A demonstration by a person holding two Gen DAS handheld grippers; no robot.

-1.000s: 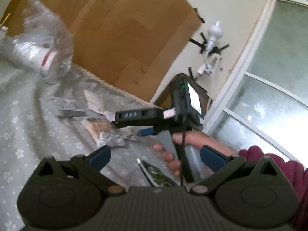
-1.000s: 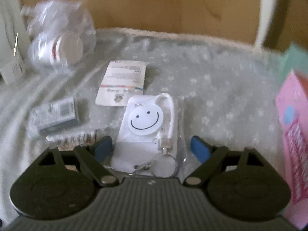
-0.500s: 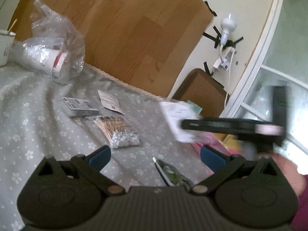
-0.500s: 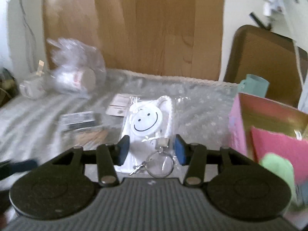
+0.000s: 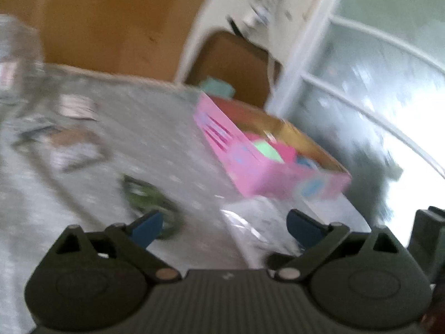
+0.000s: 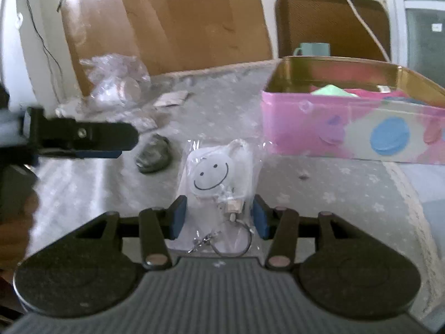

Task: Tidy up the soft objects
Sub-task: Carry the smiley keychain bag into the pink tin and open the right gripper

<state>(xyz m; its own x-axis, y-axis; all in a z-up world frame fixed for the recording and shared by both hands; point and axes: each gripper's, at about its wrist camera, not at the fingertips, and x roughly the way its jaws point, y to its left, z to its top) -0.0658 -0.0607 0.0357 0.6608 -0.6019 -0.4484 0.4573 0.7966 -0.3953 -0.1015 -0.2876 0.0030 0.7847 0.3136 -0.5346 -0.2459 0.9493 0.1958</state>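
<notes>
We had the right tongs (image 6: 218, 217) clamped on the smiley keychain packet (image 6: 219, 183), its long axis running forward; the pink tin (image 6: 353, 128) lay ahead to their right. Our left tongs (image 5: 222, 226) stood apart, empty.

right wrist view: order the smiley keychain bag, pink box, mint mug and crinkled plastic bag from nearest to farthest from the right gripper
1. smiley keychain bag: between the fingers of the right gripper, held.
2. pink box: ahead on the right, on the cloth.
3. crinkled plastic bag: far left, by the cardboard.
4. mint mug: behind the box, farthest back.
</notes>
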